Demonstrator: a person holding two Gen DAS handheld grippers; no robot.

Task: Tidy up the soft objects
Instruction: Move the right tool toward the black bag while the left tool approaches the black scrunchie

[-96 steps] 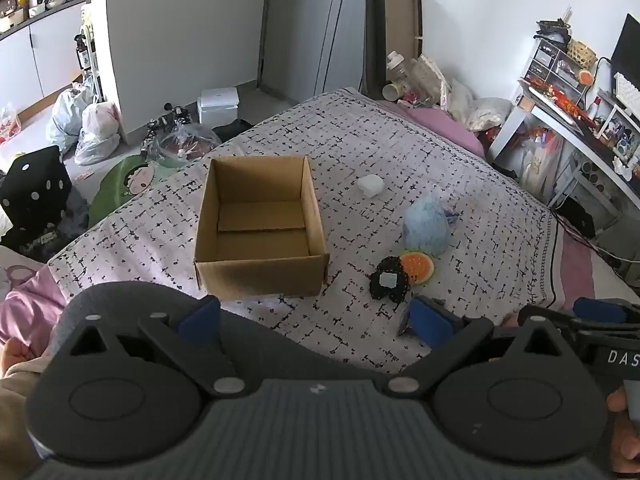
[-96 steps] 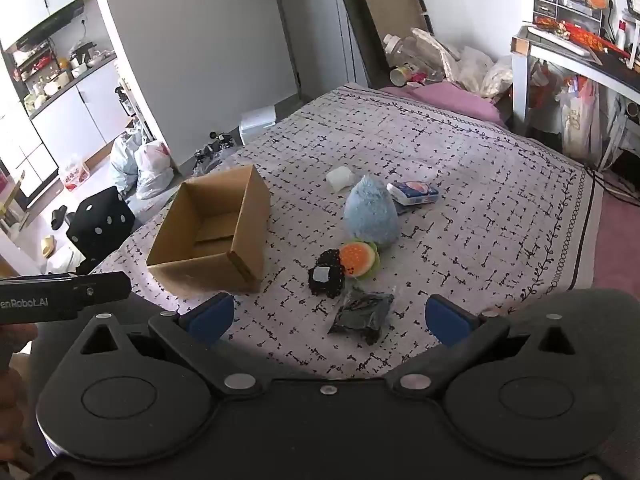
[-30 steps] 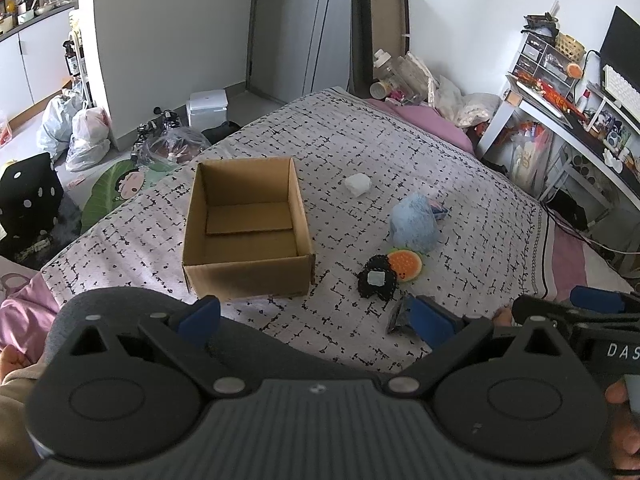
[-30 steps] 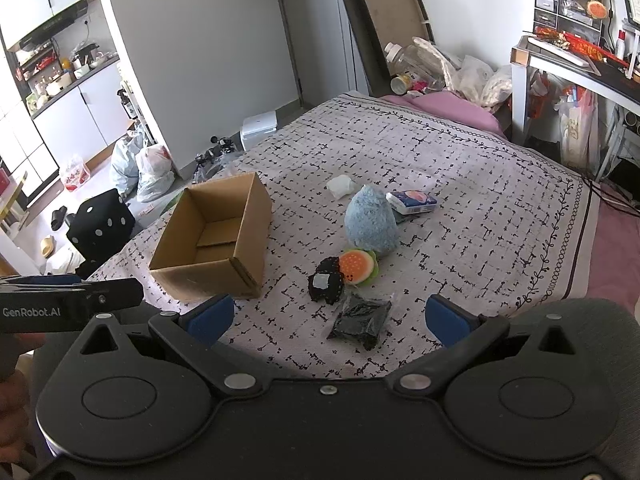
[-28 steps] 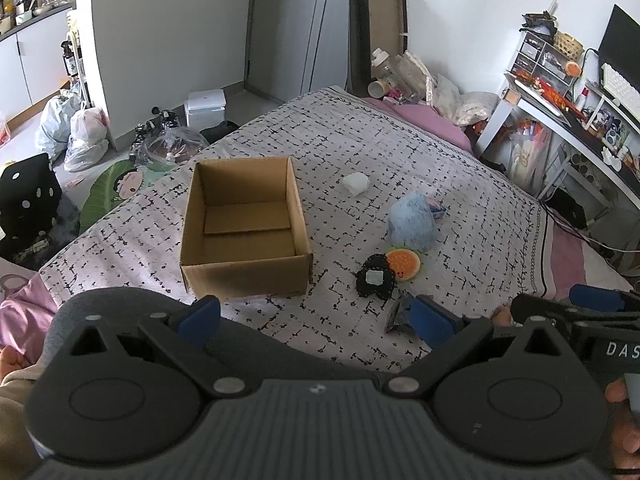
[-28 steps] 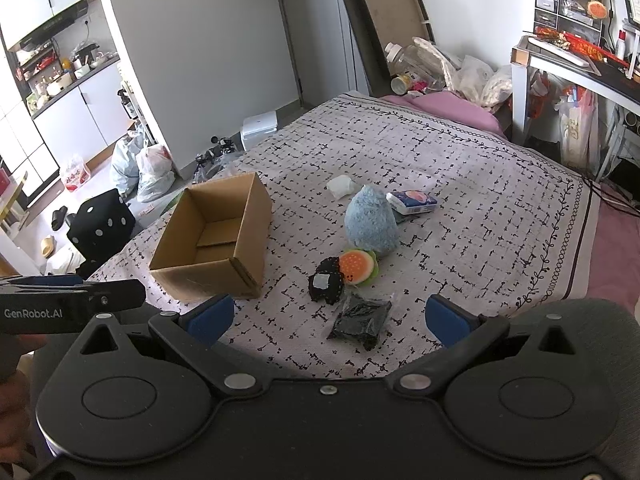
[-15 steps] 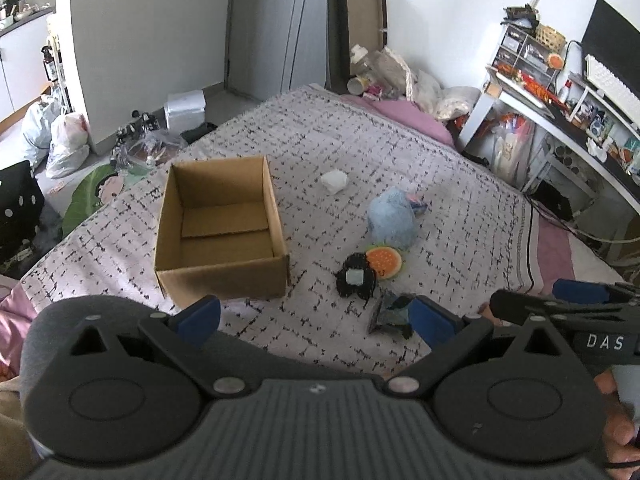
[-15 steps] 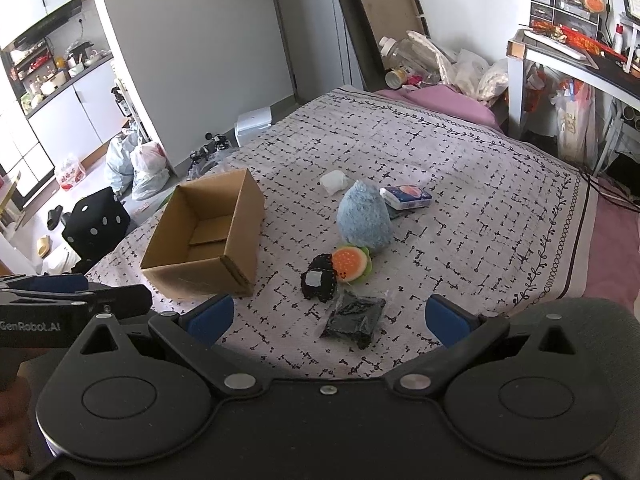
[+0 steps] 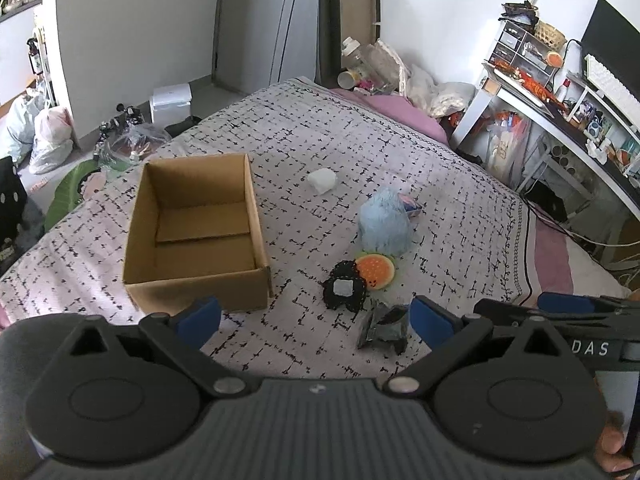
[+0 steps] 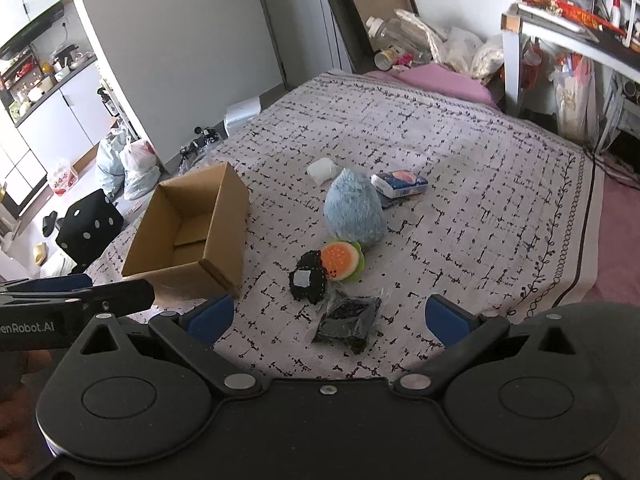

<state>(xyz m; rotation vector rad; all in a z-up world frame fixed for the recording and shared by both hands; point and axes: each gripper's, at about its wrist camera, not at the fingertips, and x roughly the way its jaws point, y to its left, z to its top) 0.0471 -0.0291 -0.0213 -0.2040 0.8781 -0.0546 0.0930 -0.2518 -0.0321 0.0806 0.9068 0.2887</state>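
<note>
Both grippers, left (image 9: 314,318) and right (image 10: 328,318), had jaws wide, empty, above the bed (image 10: 500,208) edge; "GenRobot.AI" was legible.

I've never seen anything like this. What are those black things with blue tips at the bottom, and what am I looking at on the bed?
Those are two hand-held grippers, each with a camera looking along its fingers. One picture comes from the left gripper, one from the right gripper. Both are open and hold nothing. On the bed sit an empty cardboard box, a blue plush, an orange burger toy, a black knitted toy, a dark packet, a white lump and a small pack.
</note>
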